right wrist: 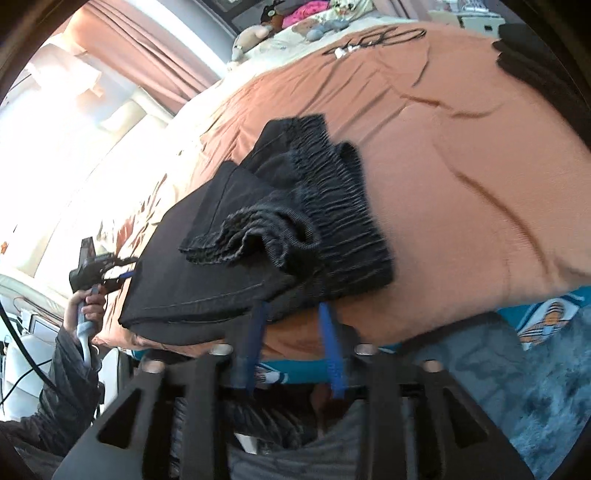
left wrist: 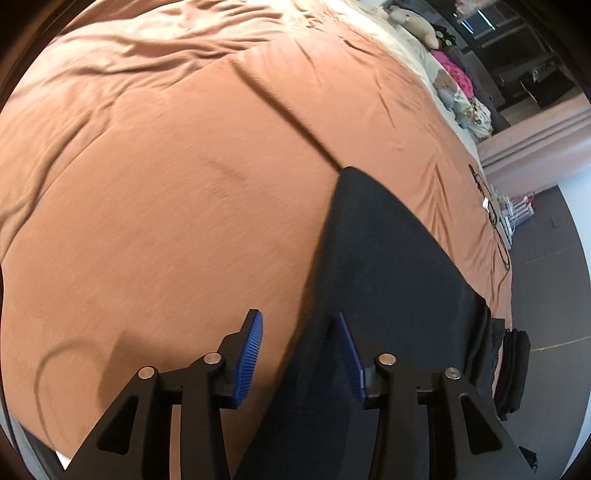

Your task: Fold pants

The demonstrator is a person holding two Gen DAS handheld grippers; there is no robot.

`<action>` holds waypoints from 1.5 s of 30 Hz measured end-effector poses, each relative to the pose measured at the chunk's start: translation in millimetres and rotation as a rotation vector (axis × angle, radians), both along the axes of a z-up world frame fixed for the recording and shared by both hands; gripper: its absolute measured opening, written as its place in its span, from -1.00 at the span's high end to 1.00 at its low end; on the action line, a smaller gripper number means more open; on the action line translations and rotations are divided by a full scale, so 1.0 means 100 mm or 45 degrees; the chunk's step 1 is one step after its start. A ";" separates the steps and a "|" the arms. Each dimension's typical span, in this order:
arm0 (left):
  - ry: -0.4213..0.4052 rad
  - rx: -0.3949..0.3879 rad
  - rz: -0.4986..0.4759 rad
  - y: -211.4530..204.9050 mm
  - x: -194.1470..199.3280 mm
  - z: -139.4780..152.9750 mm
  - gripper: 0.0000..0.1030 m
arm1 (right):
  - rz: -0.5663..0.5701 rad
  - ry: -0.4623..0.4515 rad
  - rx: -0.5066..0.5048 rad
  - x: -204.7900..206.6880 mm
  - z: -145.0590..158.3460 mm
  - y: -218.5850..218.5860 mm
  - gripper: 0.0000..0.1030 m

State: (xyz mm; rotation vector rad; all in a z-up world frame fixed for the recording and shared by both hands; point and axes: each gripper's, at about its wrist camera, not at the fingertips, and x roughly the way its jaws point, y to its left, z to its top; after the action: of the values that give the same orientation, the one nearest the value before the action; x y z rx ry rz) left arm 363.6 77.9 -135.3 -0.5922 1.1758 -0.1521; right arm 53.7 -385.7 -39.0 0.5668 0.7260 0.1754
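Black pants lie folded on the orange bedspread near the bed's front edge, the gathered elastic waistband bunched on top. My right gripper stands open just short of the pants' near edge, with orange cover showing between its blue pads. In the left wrist view the pants run as a dark pointed panel. My left gripper is open, its jaws straddling the cloth's left edge without pressing it. The left gripper also shows at the pants' far end, held by a hand.
A stack of dark folded clothes sits at the bed's edge beside the pants. A black cable and soft toys lie farther up the bed. A blue rug covers the floor below, with curtains behind.
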 end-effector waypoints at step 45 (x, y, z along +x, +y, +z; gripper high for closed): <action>-0.084 -0.242 0.248 0.19 -1.23 -0.20 0.61 | 0.049 0.070 -0.090 0.77 -0.27 -0.23 0.94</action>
State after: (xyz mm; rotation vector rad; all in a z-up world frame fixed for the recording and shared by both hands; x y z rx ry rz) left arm 240.9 97.2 -155.8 -0.8598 1.0402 -0.1170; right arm 131.1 -408.5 -66.1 0.4922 0.7940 0.1702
